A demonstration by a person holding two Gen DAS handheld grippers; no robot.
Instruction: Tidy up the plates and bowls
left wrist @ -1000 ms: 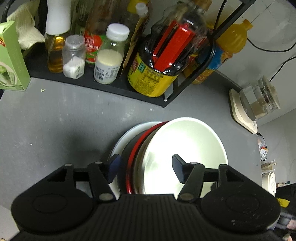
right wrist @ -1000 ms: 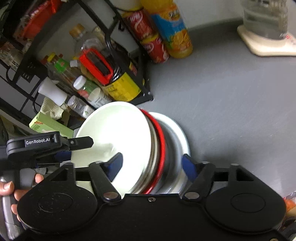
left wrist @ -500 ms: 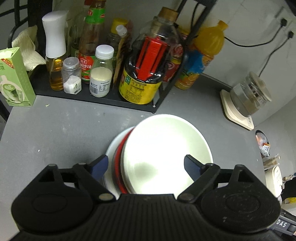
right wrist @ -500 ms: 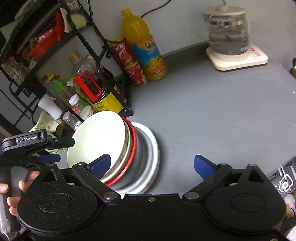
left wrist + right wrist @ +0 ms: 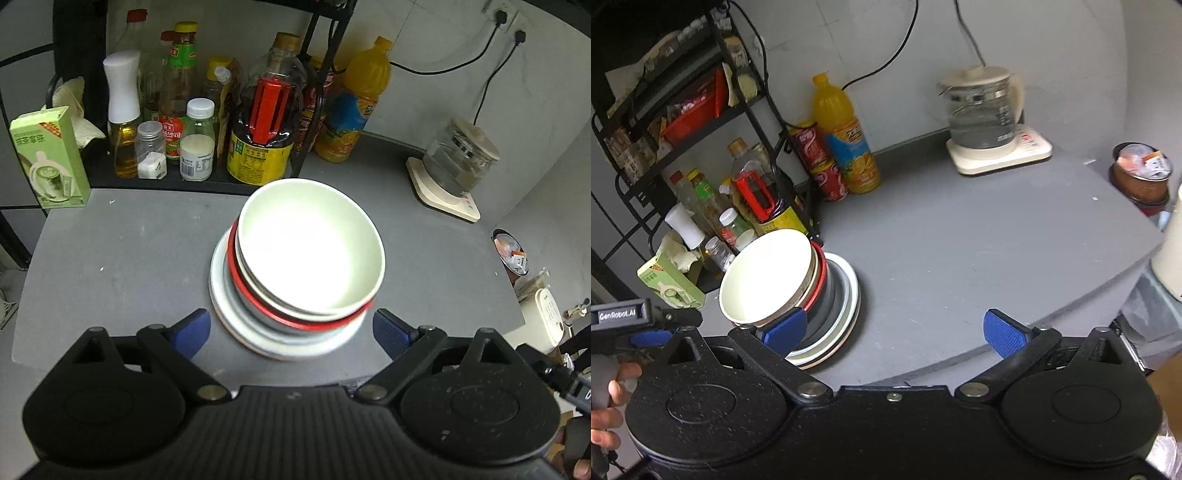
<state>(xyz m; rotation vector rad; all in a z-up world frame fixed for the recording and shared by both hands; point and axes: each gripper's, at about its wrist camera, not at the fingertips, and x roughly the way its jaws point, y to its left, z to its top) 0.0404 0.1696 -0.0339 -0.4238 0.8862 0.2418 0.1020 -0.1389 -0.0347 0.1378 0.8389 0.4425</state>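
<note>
I see my left gripper (image 5: 291, 330) spread wide and holding nothing, just short of the stack; my right gripper (image 5: 894, 330) gapes wide too, empty. The glossy white bowl (image 5: 310, 247) tops a red-rimmed bowl (image 5: 243, 286) on 1 white round plate (image 5: 221, 291), mid grey table (image 5: 122, 251), black bottle rack (image 5: 207, 182) beyond.

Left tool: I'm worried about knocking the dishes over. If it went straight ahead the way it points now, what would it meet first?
Most likely the dish stack: the left tool is open, and the white plate under the white bowl lies straight ahead between its fingers. How high the tool rides is unclear.
</note>
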